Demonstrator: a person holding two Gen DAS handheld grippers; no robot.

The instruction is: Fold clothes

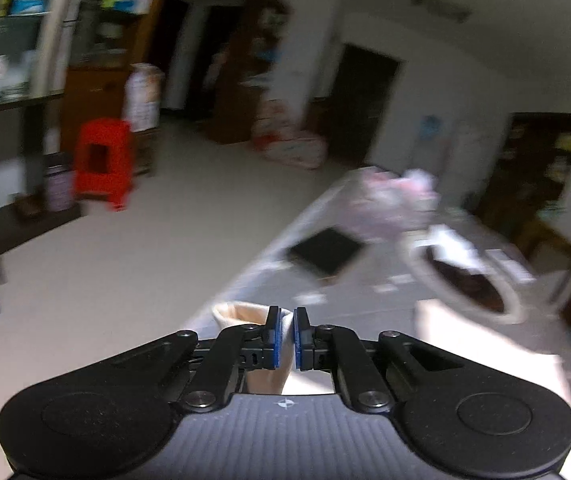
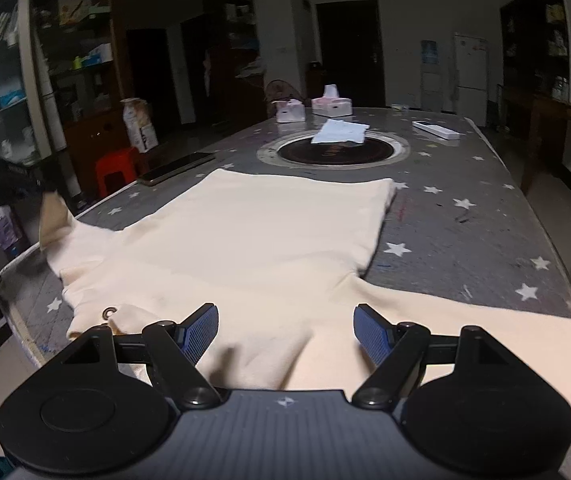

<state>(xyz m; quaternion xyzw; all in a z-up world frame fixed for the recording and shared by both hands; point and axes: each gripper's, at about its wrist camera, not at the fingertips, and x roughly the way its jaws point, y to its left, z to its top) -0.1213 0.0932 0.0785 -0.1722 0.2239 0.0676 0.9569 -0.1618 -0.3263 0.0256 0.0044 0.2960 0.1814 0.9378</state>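
Observation:
A cream long-sleeved top lies spread flat on the grey star-patterned table, its hem toward the far end. In the blurred left wrist view, my left gripper is shut on the cream sleeve cuff, which stands up between the blue pads. That sleeve end shows lifted off the table's left edge in the right wrist view. My right gripper hangs open over the near part of the top by a metal eyelet, with only flat cloth beneath. The other sleeve stretches off to the right.
A dark phone lies near the table's left edge. Beyond the top is a round inset with a white folded cloth on it, two tissue boxes and a white remote. A red stool stands on the floor left.

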